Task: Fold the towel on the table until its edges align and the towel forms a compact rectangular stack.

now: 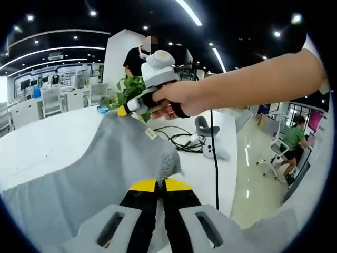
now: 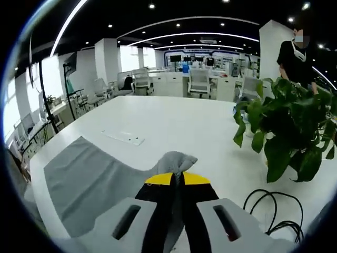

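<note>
Both views ride close above the white counter (image 2: 174, 126), each looking forward along its own fingers. They share the grey towel (image 1: 105, 174) and the potted plant (image 2: 284, 132) beyond.

Left hand-held gripper (image 1: 158, 185): black jaws, yellow tips, grey housing with slotted openings. Right hand-held gripper (image 2: 177, 179): identical; white upper body, black handle.
</note>
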